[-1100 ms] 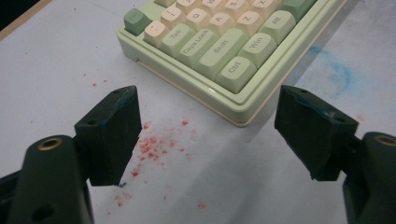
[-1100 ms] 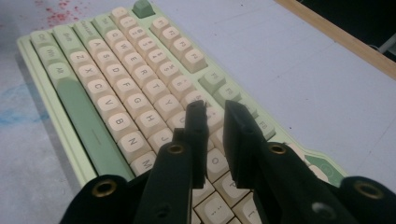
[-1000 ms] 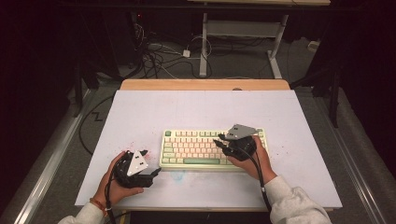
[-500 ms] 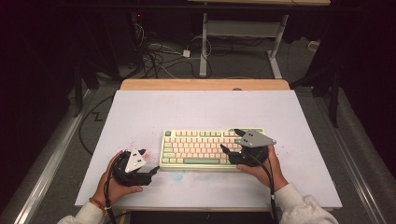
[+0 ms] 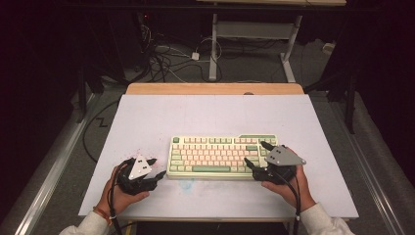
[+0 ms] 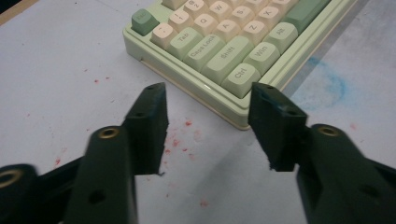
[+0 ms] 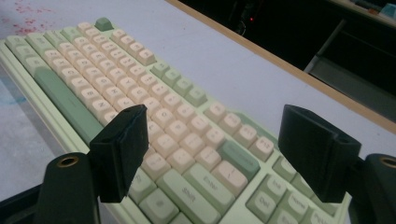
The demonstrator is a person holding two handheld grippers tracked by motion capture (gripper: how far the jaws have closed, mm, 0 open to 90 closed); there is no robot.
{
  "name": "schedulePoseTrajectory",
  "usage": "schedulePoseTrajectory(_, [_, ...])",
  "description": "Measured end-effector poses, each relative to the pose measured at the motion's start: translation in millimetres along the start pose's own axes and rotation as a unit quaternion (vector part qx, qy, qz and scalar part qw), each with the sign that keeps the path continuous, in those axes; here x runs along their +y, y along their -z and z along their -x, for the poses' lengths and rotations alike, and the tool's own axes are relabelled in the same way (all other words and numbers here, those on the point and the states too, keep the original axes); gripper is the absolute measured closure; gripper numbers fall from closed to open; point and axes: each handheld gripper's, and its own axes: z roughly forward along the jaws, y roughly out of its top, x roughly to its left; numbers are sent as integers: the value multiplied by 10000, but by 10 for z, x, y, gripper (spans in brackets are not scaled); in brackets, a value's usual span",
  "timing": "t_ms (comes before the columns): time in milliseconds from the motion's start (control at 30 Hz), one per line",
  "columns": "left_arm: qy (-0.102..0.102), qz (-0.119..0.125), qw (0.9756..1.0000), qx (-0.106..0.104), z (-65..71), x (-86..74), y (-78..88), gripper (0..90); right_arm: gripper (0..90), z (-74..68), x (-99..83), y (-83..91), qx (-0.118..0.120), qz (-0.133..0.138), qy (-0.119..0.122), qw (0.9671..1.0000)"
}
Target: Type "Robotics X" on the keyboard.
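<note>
A pale green keyboard (image 5: pixel 222 156) with cream and green keys lies on the white table mat. My left gripper (image 5: pixel 157 167) rests on the mat just left of it. In the left gripper view, my left gripper (image 6: pixel 208 107) points at the keyboard's (image 6: pixel 219 51) near left corner. Its jaws have just been closing but still stand apart with nothing between them. My right gripper (image 5: pixel 255 153) hovers at the keyboard's right end. In the right gripper view, my right gripper (image 7: pixel 212 135) stands open over the keyboard's (image 7: pixel 93 79) right-hand keys, its jaws having just opened, with no key pinched.
The white mat (image 5: pixel 205 117) covers a wooden table (image 5: pixel 215 88). Red specks (image 6: pixel 182 140) and a blue smudge (image 5: pixel 186 183) mark the mat near the keyboard. Beyond the table lie floor cables (image 5: pixel 166 63) and a desk frame (image 5: pixel 214 49). Metal rails run along both sides.
My right gripper has slid right and nearer the person along the keyboard's right end, and its jaws have spread. The left hand has stayed in place.
</note>
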Motion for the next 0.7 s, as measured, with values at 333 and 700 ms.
schedulePoseTrajectory(333, [-91,-50,9990,-437,-45,91,39,860,251,9,-198,192,-86,-168,-108,9998])
schedulePoseTrajectory(700, [-370,-101,9970,-677,1,361,-41,879,257,-16,-300,272,-114,-286,-168,9994])
